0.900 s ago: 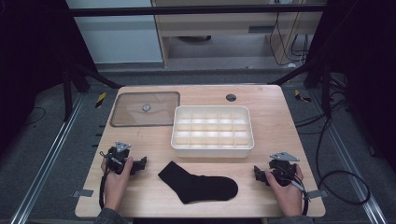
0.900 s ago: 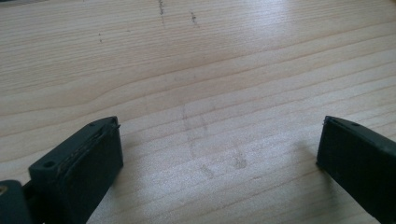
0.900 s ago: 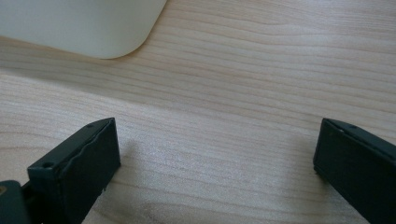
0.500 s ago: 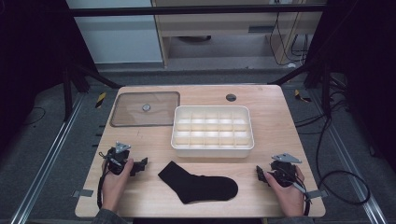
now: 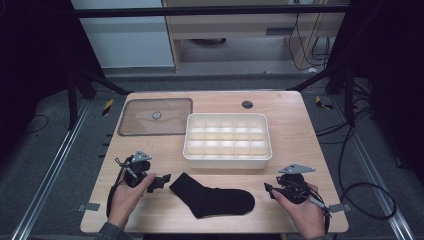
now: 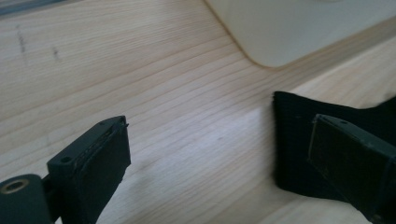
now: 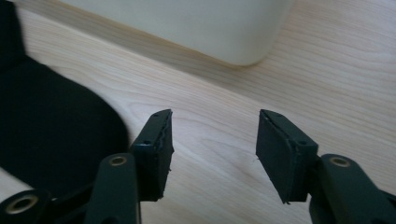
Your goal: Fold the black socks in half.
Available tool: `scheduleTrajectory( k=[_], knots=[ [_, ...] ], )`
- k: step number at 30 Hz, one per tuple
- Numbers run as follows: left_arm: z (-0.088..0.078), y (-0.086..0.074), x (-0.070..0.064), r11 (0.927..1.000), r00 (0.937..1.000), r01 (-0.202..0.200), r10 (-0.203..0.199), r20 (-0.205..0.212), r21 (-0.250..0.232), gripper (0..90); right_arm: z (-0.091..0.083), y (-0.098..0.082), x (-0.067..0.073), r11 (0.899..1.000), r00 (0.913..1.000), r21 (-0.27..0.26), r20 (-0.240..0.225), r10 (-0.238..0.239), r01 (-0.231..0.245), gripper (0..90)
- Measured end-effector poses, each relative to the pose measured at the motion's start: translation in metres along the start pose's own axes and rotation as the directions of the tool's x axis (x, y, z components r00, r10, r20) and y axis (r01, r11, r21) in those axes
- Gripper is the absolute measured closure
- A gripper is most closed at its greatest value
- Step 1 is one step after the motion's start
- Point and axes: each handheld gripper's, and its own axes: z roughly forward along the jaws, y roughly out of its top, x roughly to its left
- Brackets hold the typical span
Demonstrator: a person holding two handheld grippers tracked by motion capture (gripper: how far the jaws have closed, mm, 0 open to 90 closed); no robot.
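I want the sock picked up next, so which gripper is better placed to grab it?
Probably the left gripper: its open jaws sit right at the black sock cuff edge. The right gripper is open but stands further off the toe.

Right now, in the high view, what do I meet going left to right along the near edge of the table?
Left gripper → black sock → right gripper.

Sock at the near edge, between two grippers

A black fabric sock (image 5: 214, 196) lies flat on the pale wooden counter (image 5: 295, 130), the white plastic divided tray (image 5: 227, 141) behind it; a clear flat lid (image 5: 156, 116) lies left of the tray. The left gripper (image 5: 159, 181) sits just left of the sock, the right gripper (image 5: 270, 190) just right.
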Motion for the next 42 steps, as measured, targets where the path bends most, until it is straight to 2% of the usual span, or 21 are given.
scheduleTrajectory(
  k=[3, 4, 7, 8, 9, 13, 16, 19, 22, 29, 34, 37, 42],
  knots=[
    [-0.003, 0.008, -0.015, 0.9991, 0.9988, -0.033, 0.032, 0.036, 0.026, 7.4, -0.003, 0.007, 0.01, 1.0, 0.9982, 0.026, -0.06, -0.004, 0.005, 57.7],
    [-0.003, 0.008, -0.015, 0.9991, 0.9988, -0.033, 0.032, 0.036, 0.026, 7.6, -0.003, 0.007, 0.01, 1.0, 0.9982, 0.026, -0.06, -0.004, 0.005, 57.7],
    [0.0, 0.01, -0.025, 0.9956, 0.9964, -0.077, 0.075, 0.039, 0.054, 9.0, -0.002, 0.01, 0.018, 0.999, 0.9951, 0.036, -0.096, -0.024, 0.027, 62.2],
    [0.002, 0.011, -0.028, 0.9956, 0.9961, -0.077, 0.075, 0.046, 0.054, 9.1, -0.002, 0.01, 0.02, 0.999, 0.9945, 0.04, -0.102, -0.021, 0.025, 62.9],
    [0.004, 0.013, -0.033, 0.9931, 0.9942, -0.099, 0.096, 0.047, 0.063, 11.0, -0.001, 0.011, 0.025, 0.999, 0.9937, 0.044, -0.11, -0.021, 0.026, 66.4],
    [0.007, 0.013, -0.038, 0.991, 0.993, -0.113, 0.11, 0.041, 0.072, 14.5, 0.004, 0.011, 0.032, 0.997, 0.991, 0.056, -0.128, -0.037, 0.045, 69.7],
    [0.008, 0.012, -0.038, 0.9896, 0.9923, -0.119, 0.116, 0.042, 0.081, 19.4, 0.012, 0.01, 0.041, 0.996, 0.9886, 0.074, -0.145, -0.041, 0.052, 70.6],
    [0.007, 0.01, -0.036, 0.989, 0.9928, -0.118, 0.116, 0.029, 0.089, 23.1, 0.023, 0.008, 0.048, 0.994, 0.989, 0.101, -0.144, -0.034, 0.049, 65.7],
    [0.004, 0.009, -0.035, 0.99, 0.9938, -0.111, 0.11, 0.016, 0.087, 24.7, 0.025, 0.007, 0.049, 0.993, 0.9905, 0.109, -0.135, -0.028, 0.043, 63.3],
    [0.008, 0.006, -0.033, 0.9859, 0.9923, -0.124, 0.123, 0.015, 0.113, 31.1, 0.032, 0.0, 0.047, 0.991, 0.9901, 0.134, -0.14, -0.004, 0.023, 60.4],
    [0.01, 0.006, -0.034, 0.9827, 0.9909, -0.134, 0.132, 0.023, 0.127, 36.4, 0.036, -0.002, 0.05, 0.989, 0.9877, 0.148, -0.157, -0.003, 0.026, 63.3],
    [0.01, 0.006, -0.034, 0.9844, 0.9917, -0.129, 0.127, 0.02, 0.12, 38.9, 0.038, -0.004, 0.053, 0.988, 0.9869, 0.148, -0.161, -0.018, 0.042, 64.4],
    [0.013, 0.005, -0.032, 0.9822, 0.9917, -0.128, 0.126, 0.029, 0.137, 42.7, 0.039, -0.006, 0.058, 0.985, 0.9867, 0.157, -0.158, -0.041, 0.066, 72.6]
  ],
)
